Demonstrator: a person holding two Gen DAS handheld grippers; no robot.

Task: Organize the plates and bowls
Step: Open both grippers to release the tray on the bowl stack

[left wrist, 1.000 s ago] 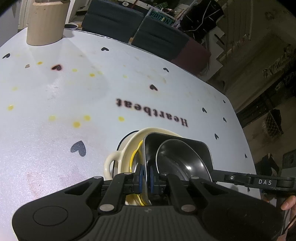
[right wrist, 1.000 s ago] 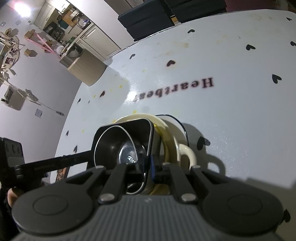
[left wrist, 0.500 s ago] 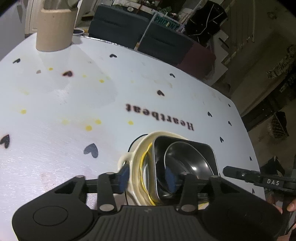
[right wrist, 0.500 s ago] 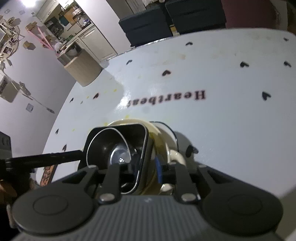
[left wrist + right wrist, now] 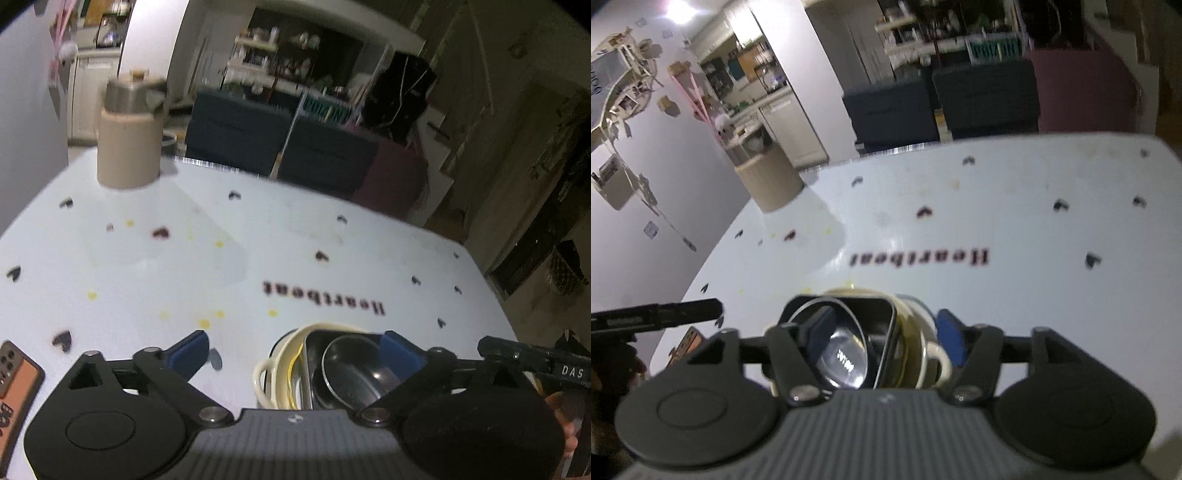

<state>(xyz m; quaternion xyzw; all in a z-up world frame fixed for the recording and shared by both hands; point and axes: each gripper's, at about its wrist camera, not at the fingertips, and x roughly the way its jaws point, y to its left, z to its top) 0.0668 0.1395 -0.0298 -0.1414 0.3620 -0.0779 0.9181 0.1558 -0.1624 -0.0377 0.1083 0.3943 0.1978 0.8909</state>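
The white tabletop has "Heartbeat" printed on it in dark serif letters, upside down from both cameras, and it shows in the right wrist view too. The black bar of the other tool, poking in at the right of the left wrist view, says "DAS" in white. The teal sign in the background is too blurry to read.

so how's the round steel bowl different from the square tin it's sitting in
The round steel bowl has a circular rim and curved, shiny walls; the square tin has straight sides with rounded corners. The bowl is the smaller and sits inside the tin, which in turn stands in the cream handled dish. Both are bare metal, and neither is gripped: both grippers' jaws have just been opening and stand clear of them.
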